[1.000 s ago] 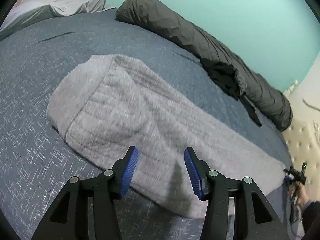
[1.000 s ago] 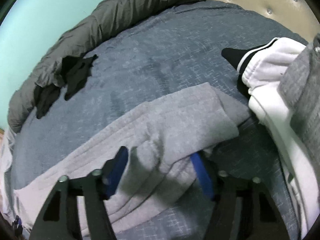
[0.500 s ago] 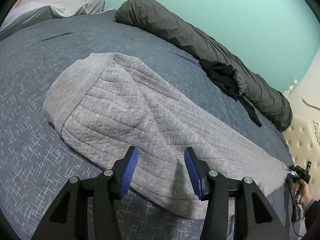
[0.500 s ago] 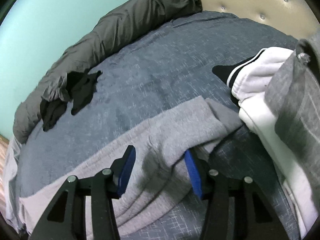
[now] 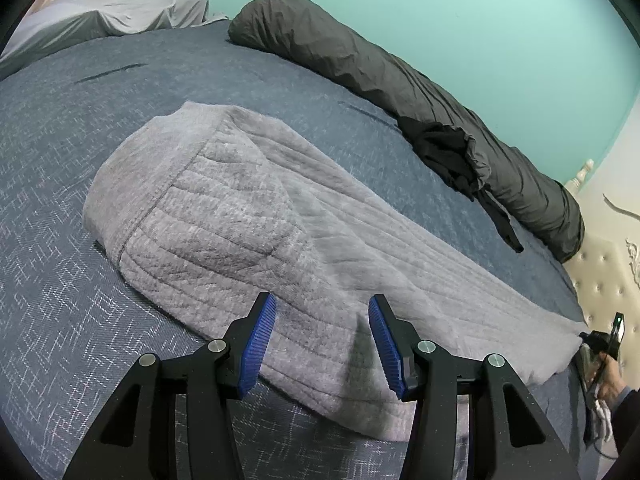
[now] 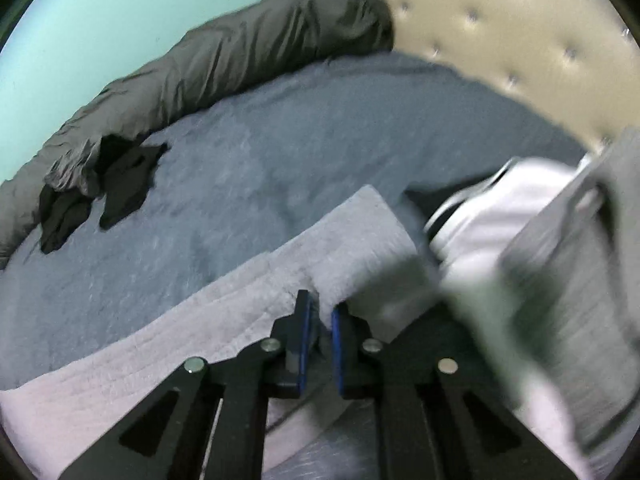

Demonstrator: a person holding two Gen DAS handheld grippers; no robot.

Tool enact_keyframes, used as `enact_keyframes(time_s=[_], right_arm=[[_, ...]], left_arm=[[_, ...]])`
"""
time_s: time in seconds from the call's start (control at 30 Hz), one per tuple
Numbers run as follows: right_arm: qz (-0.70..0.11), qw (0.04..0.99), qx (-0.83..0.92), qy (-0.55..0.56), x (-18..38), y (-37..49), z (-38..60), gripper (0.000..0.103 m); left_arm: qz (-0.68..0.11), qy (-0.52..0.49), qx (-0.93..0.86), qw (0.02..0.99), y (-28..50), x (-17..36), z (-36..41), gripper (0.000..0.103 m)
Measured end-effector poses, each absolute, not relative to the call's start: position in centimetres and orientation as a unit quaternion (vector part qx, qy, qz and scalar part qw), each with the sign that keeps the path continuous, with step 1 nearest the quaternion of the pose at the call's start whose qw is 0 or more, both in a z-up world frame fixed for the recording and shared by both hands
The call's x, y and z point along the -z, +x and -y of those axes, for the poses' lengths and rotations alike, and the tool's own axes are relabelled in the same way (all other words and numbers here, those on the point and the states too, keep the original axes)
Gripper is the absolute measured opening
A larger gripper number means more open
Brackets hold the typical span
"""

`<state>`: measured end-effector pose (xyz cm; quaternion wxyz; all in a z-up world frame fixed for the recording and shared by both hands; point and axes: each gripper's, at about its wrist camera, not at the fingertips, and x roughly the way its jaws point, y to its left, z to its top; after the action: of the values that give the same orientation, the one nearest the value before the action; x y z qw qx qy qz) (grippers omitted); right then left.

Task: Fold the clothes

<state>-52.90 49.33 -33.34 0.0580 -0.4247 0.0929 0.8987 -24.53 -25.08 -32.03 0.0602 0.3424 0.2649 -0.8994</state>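
Right gripper (image 6: 320, 320) pinches the edge of the grey quilted garment (image 5: 248, 216) lying flat on the blue bedspread (image 5: 60, 320); left gripper (image 5: 322, 336) hovers spread above its near hem.

A teal wall (image 5: 460, 20) stands behind the blue bed (image 5: 60, 300), a cream tufted headboard (image 6: 500, 40) at its right end.

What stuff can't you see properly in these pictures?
- Right wrist view: the white and grey clothes are smeared by motion blur, so their kind is unclear.
- Right gripper: how much grey garment it pinches is hidden by its fingers.
- Left wrist view: the garment's near edge hides behind the open left gripper.
- The person's hand is tiny at the edge.
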Motion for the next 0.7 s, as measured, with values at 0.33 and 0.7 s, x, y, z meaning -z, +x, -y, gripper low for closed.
enact_keyframes(time_s=[0.33,0.7], right_arm=[[-0.016,0.092,-0.883,-0.460,35.5,-53.8,-49.9,0.029],[-0.036,0.101,-0.927,-0.359,29.1,-46.2,-46.7,0.043]], left_arm=[[-0.263,0.345,0.899,0.056,-24.6,31.9,24.8,0.053],[-0.281,0.348,0.893,0.045,-23.6,31.3,25.5,0.053]])
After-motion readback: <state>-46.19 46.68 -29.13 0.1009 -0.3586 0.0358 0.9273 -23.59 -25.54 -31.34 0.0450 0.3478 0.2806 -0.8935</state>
